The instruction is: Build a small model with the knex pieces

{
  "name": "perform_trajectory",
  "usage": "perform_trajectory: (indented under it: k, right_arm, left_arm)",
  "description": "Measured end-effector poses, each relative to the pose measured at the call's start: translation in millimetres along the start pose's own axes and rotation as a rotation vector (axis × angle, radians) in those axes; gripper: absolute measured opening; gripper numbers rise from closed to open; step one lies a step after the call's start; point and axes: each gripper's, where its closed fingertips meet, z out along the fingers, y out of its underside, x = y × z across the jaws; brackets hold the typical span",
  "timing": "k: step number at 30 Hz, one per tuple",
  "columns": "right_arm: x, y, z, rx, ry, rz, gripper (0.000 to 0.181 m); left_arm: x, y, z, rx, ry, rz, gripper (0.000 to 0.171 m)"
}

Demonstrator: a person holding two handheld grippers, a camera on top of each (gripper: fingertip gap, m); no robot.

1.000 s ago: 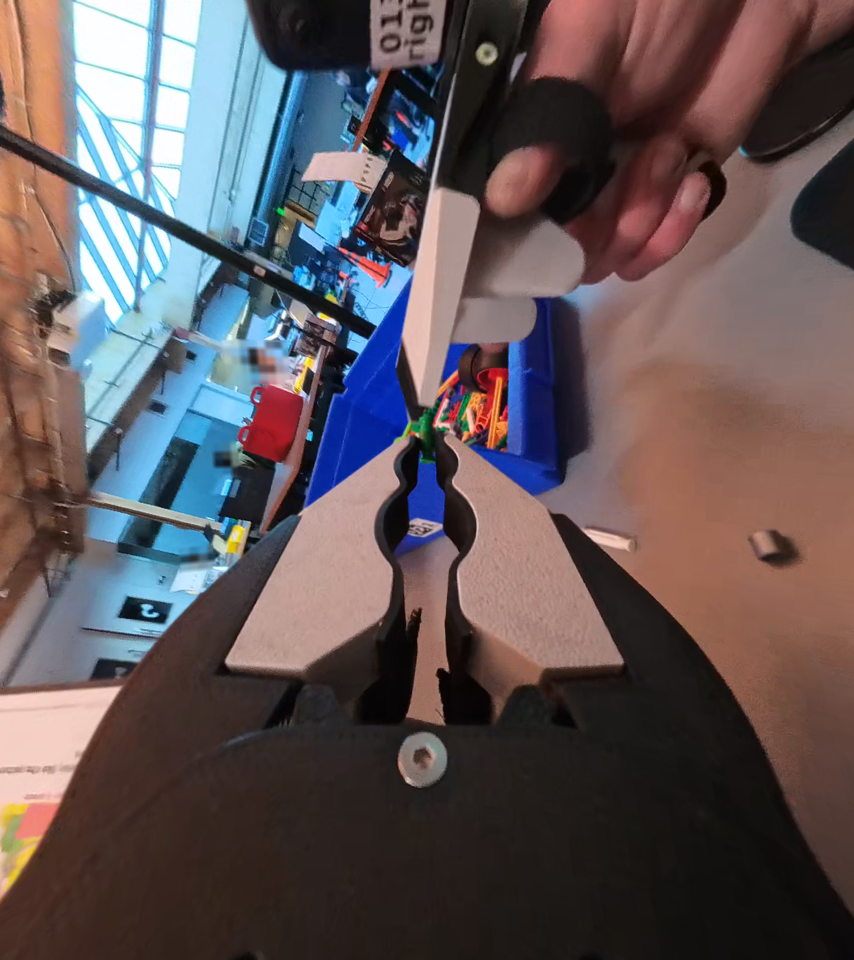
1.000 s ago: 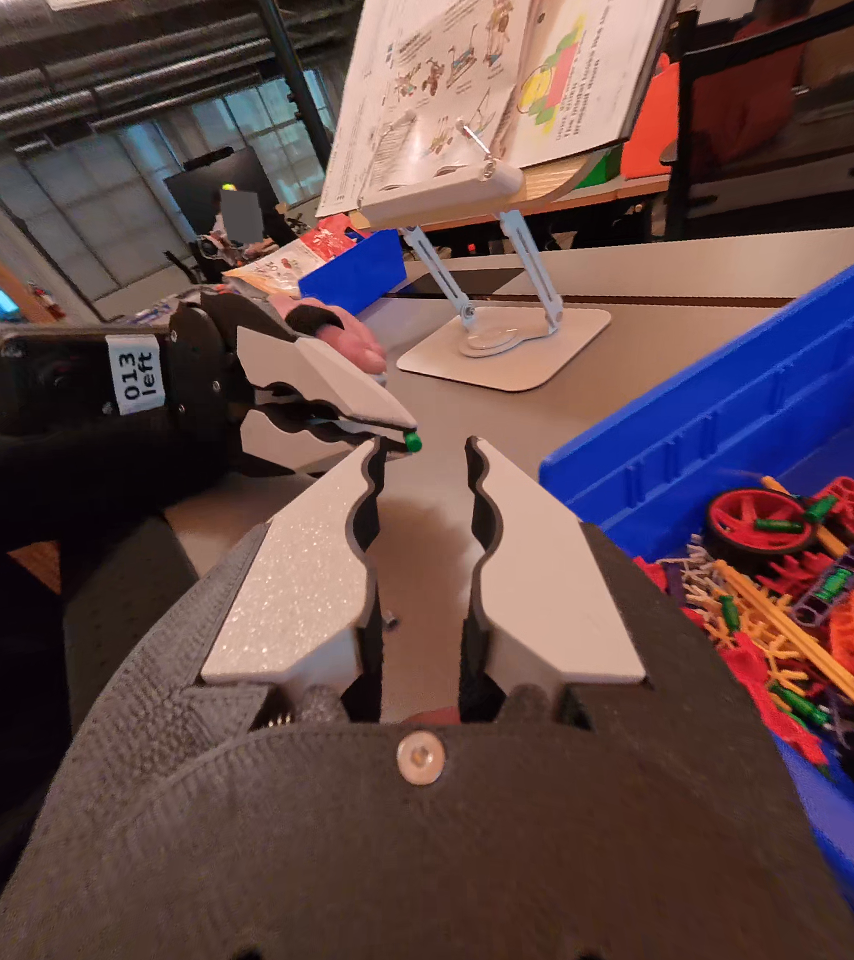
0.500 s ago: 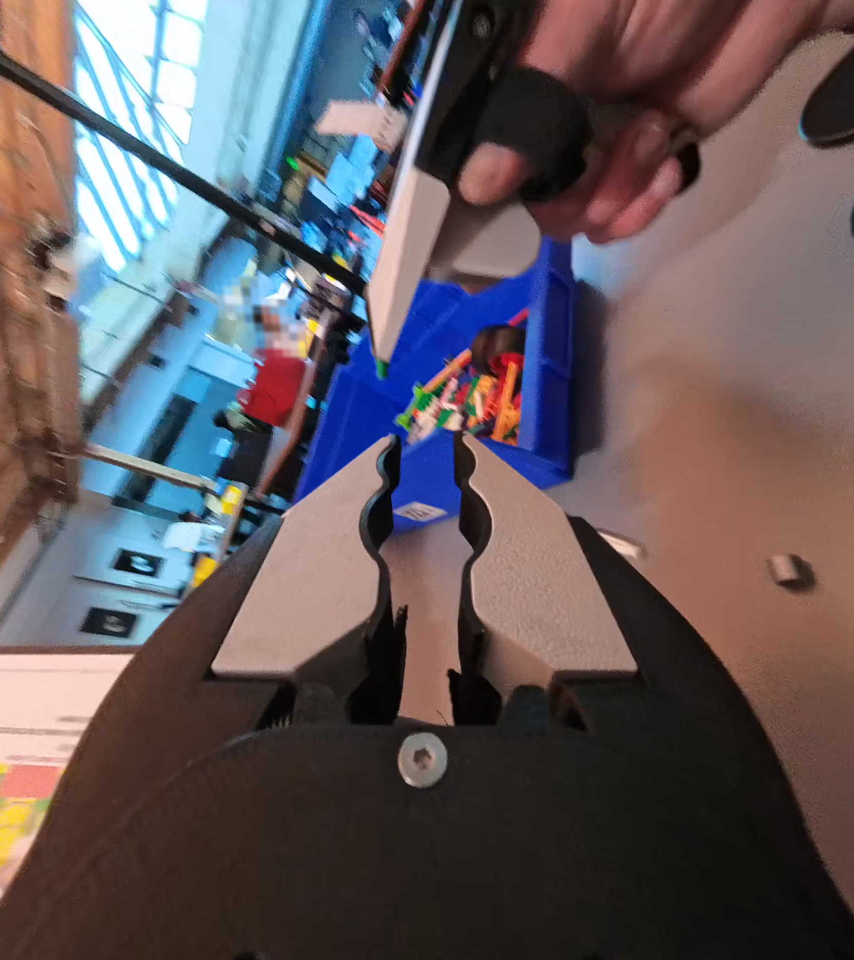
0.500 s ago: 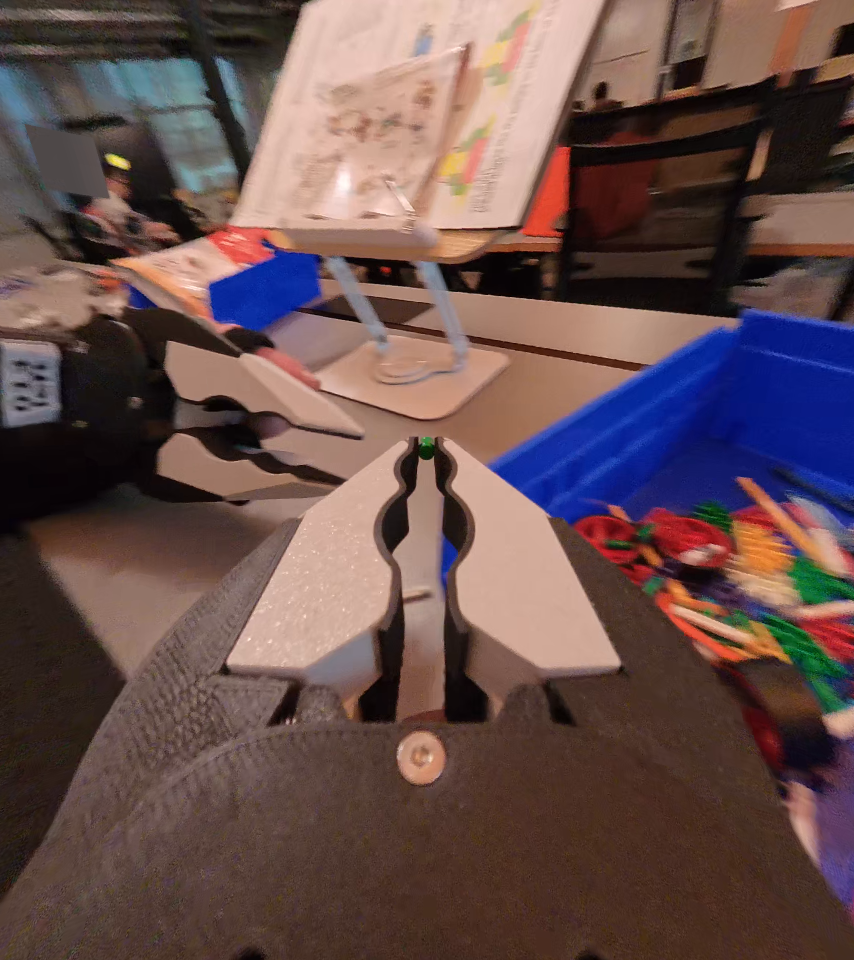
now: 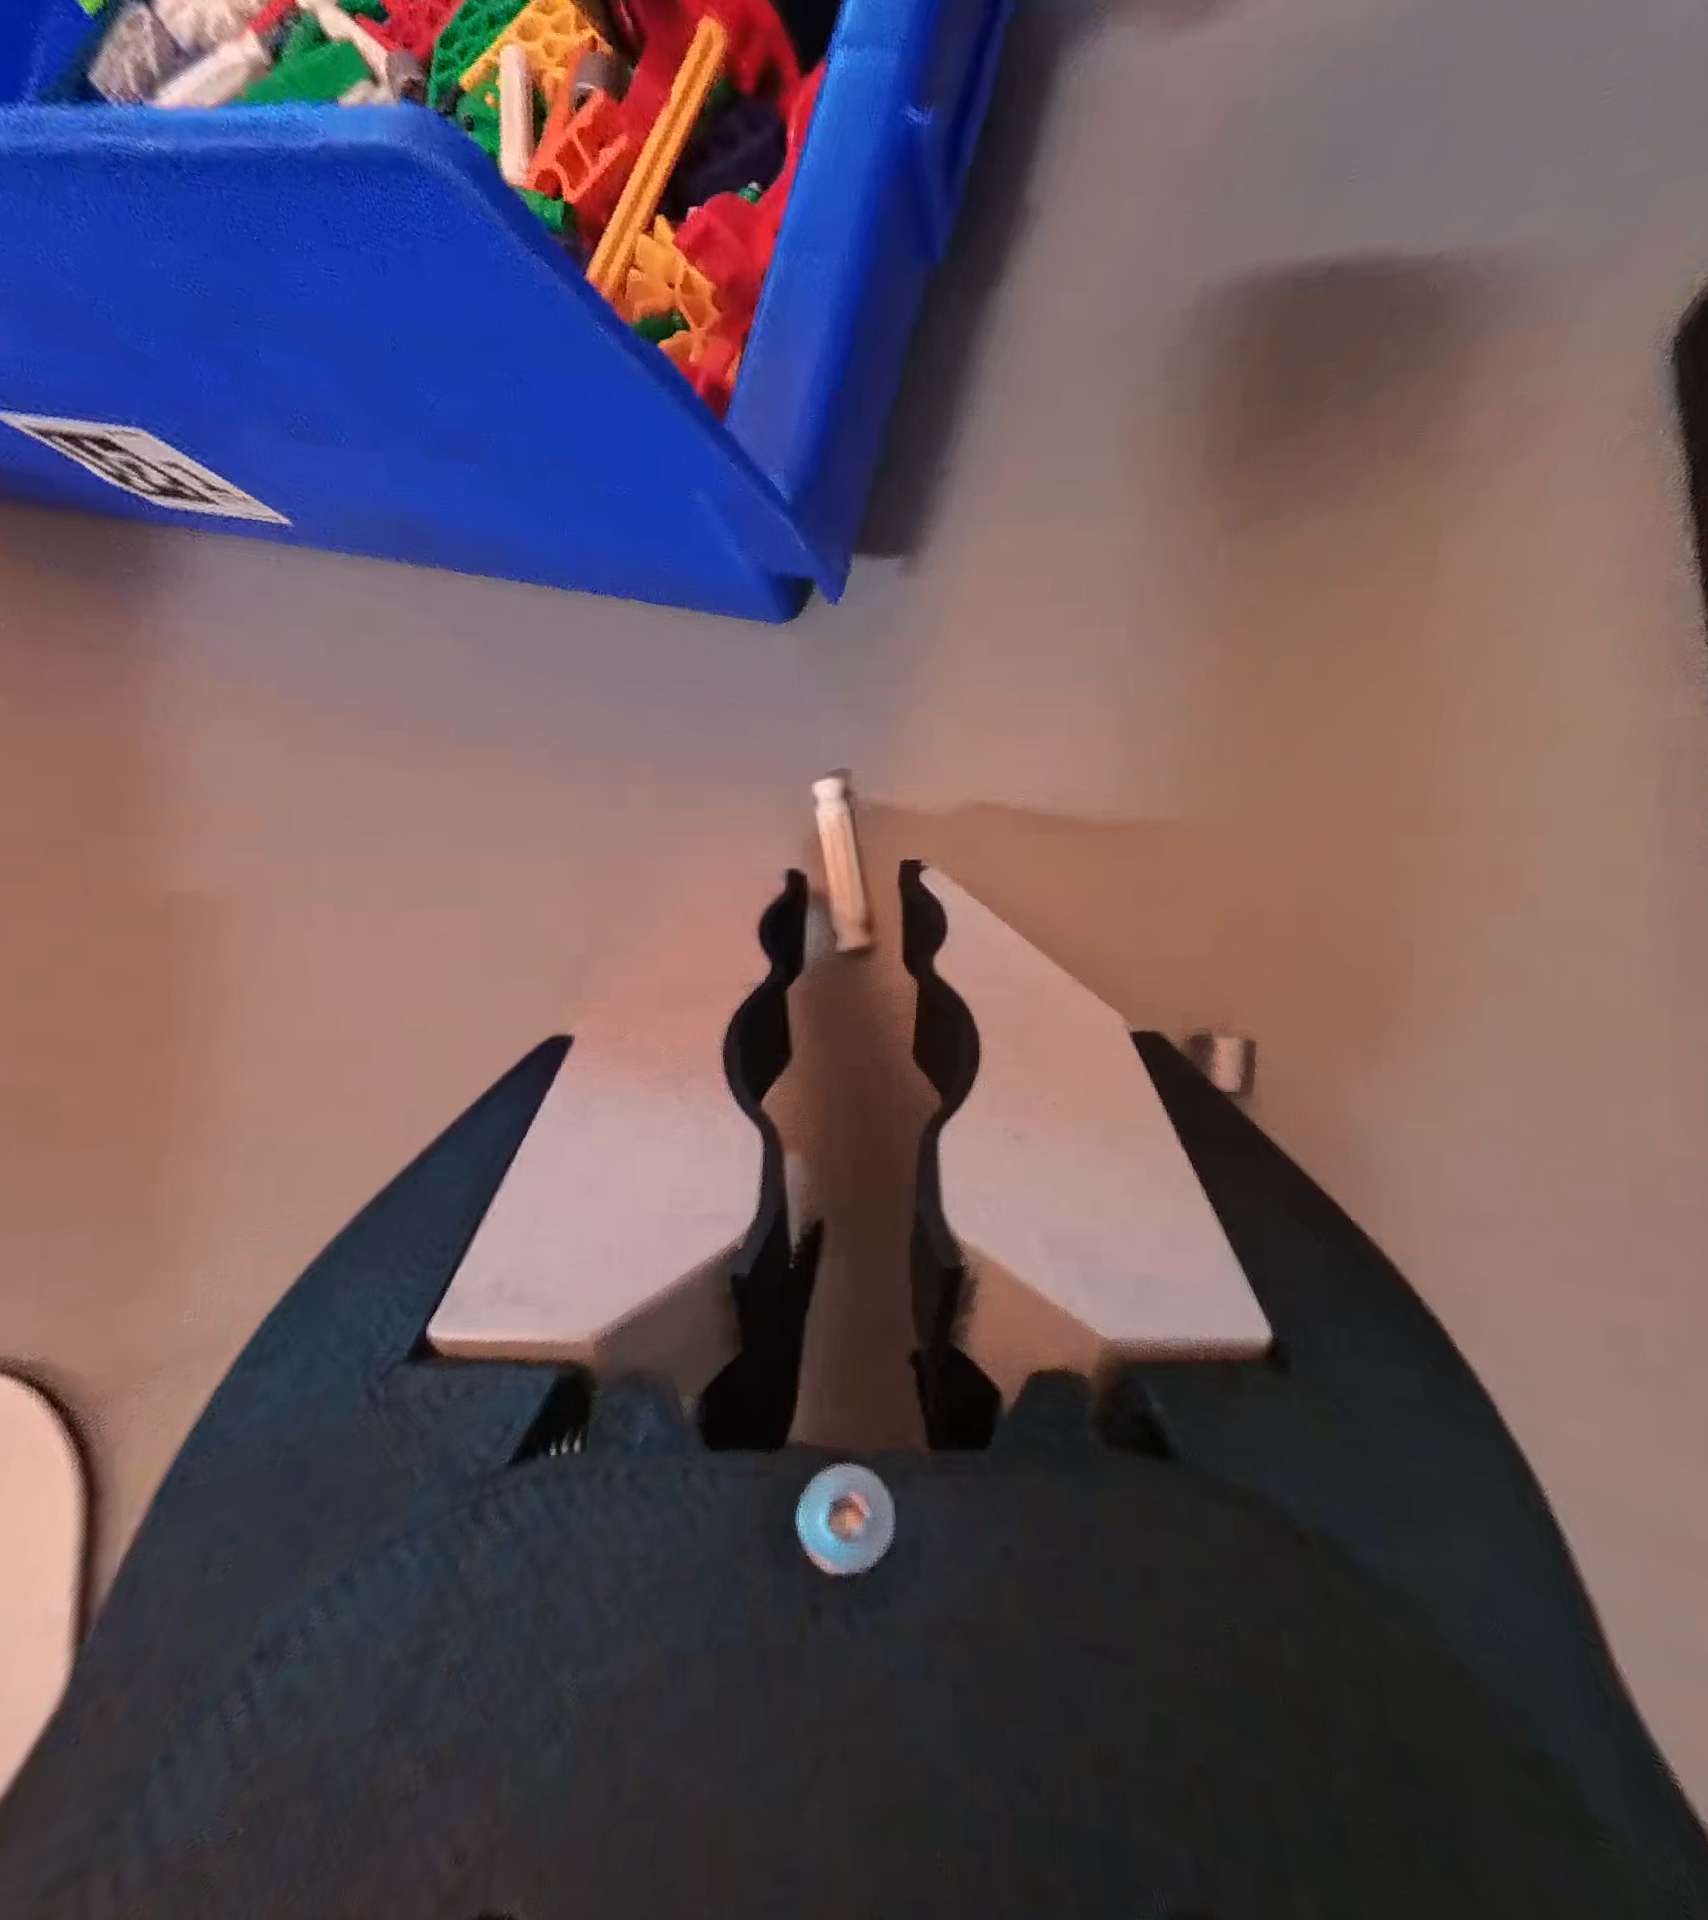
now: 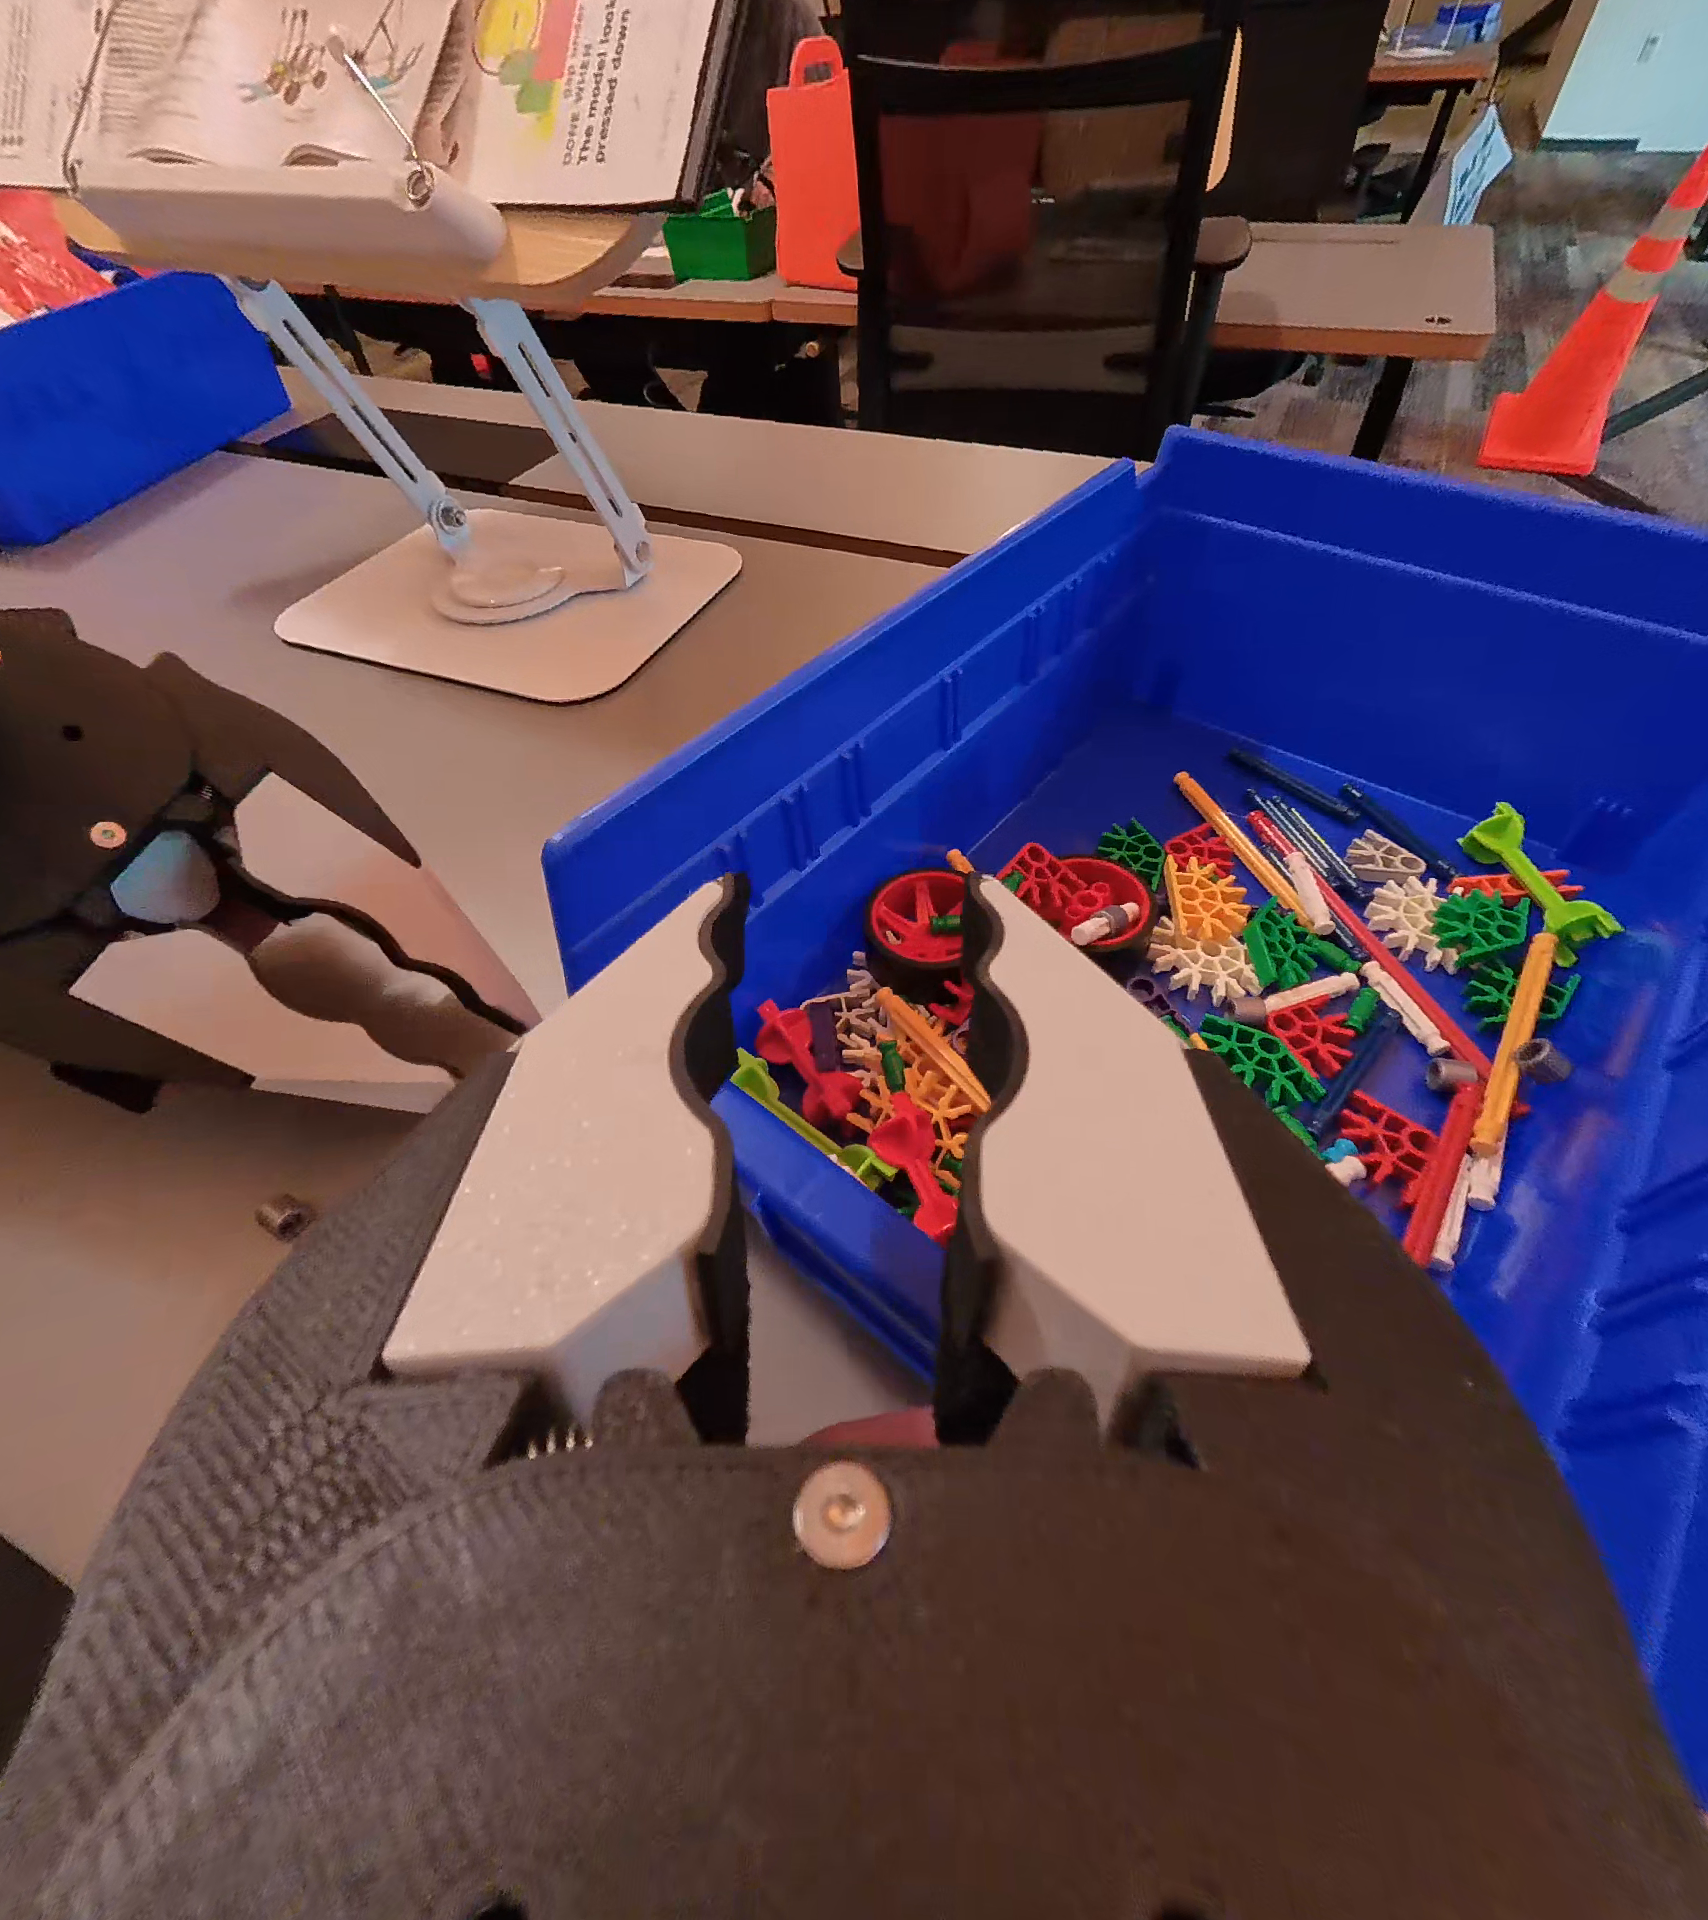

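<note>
Grey tabletop [image 5: 1245, 675] is lying under both grippers: our left gripper [image 5: 852, 883], empty, is hovering with jaws narrowly parted around the near end of a small white rod [image 5: 842, 868], while our right gripper [image 6: 852, 904], jaws wide apart and empty, is hanging over the near left corner of the blue bin [image 6: 1452, 582] of coloured toy pieces. We are judging that the rod (light and round) could roll or skid aside if one fingertip touches first, and a small grey sleeve [image 5: 1219, 1060] is sitting half hidden behind the right finger; motion blur is keeping us from telling whether the tips are touching the table.

left hand-held gripper [image 5: 852, 883] angled down, jaws apart, nothing between; right hand-held gripper [image 6: 852, 904] pointing forward and down, jaws apart wider, empty
</note>
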Motion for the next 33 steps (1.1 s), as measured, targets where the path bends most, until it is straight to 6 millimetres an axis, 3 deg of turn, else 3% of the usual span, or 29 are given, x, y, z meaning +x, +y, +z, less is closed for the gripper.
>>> perform_trajectory:
  k: [5,9,13,15,17,22,27,30,33]
  right_arm:
    - [-3.0,0.2,-2.0,0.007,-0.006,0.0,0.039]
    - [-23.5,-2.4,-6.3,0.02,-0.083,-0.006,0.037]
    - [-59.3,-3.3,-10.6,0.022,-0.245,0.029,0.035]
    - [-77.8,-3.4,-11.7,0.017,-0.333,0.053,0.037]
    - [-91.4,-5.6,-11.6,0.028,-0.392,0.076,0.034]
    - [-113.8,-6.5,-8.0,0.032,-0.469,0.103,0.026]
    - [-123.6,-8.4,-7.6,0.035,-0.48,0.089,0.005]
    - [-125.6,-13.7,-8.5,0.049,-0.457,0.046,0.004]
    - [-107.8,-22.4,-8.7,0.07,-0.357,0.0,0.004]
  left_arm:
    - [0.6,-3.9,5.2,0.031,0.004,-0.004,0.003]
    - [-2.6,-10.6,0.4,0.079,-0.071,0.107,0.003]
    - [-5.1,-41.0,-32.2,0.252,-0.171,0.249,0.003]
    - [-16.9,-50.9,-51.7,0.29,-0.316,0.328,0.003]
    - [-12.4,-62.8,-70.0,0.365,-0.384,0.42,0.003]
    - [0.6,-69.6,-85.2,0.392,-0.432,0.488,0.003]
    - [2.0,-72.5,-93.7,0.446,-0.458,0.501,0.003]
    - [1.3,-73.4,-97.7,0.453,-0.48,0.515,0.003]
    - [-4.0,-70.1,-99.0,0.439,-0.472,0.478,0.006]
